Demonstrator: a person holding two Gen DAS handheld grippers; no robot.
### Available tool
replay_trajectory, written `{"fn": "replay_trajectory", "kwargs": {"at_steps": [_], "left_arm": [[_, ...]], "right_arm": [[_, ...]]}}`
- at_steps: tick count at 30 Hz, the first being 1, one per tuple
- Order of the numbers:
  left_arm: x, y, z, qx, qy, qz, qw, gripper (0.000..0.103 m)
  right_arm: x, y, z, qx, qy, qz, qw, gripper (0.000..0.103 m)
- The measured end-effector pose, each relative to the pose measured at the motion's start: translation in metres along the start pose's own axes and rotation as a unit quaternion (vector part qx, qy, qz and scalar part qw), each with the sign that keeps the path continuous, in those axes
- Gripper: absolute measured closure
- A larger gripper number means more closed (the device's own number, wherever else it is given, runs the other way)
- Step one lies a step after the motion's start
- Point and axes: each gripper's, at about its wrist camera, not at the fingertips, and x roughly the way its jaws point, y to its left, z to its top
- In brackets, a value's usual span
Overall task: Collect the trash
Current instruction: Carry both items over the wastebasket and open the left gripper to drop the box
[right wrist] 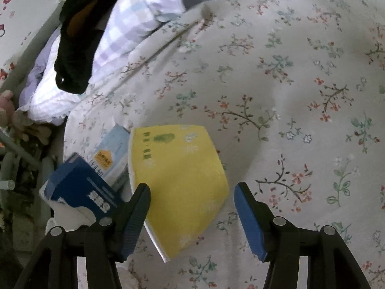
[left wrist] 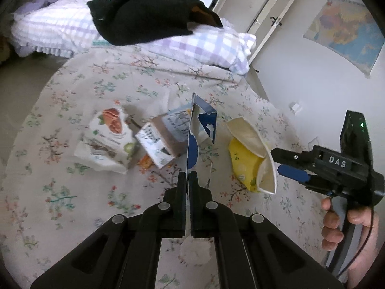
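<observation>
- The left gripper has its jaws clamped on the lower edge of a shiny blue and silver wrapper, lifted above the floral bed.
- The right gripper has jaws half apart, straddling a flat yellow pouch without pressing it.
- 2 more packets lie left; open quilt right.

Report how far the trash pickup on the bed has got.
Done: nothing visibly collected; no bin in view. In hand: the left gripper is shut on a blue-and-silver wrapper; the right gripper stands open around the yellow packet. Left: the carrot-print bag and small carton still lie on the bedspread.
</observation>
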Motion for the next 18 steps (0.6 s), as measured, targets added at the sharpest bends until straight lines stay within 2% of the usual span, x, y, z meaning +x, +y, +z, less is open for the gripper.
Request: {"fn": "replay_trajectory", "kwargs": {"at_steps": [4, 11, 15, 18], "left_arm": [[-0.017, 0.009, 0.0, -0.006, -0.006, -0.004, 1.0, 0.102], [-0.047, 0.028, -0.002, -0.014, -0.019, 0.002, 0.9997, 0.102], [-0.059, 0.04, -0.003, -0.029, -0.021, 0.0, 0.9994, 0.102], [-0.067, 0.046, -0.003, -0.029, -0.026, 0.0, 0.9993, 0.102]], "right_arm": [[0.005, 0.005, -0.004, -0.006, 0.011, 0.0, 1.0, 0.039], [0.013, 0.012, -0.003, -0.003, 0.021, 0.025, 0.999, 0.038], [0.013, 0.022, -0.004, -0.018, 0.015, 0.014, 1.0, 0.026], [0.019, 0.032, -0.005, -0.042, 0.016, -0.006, 0.999, 0.024]]}}
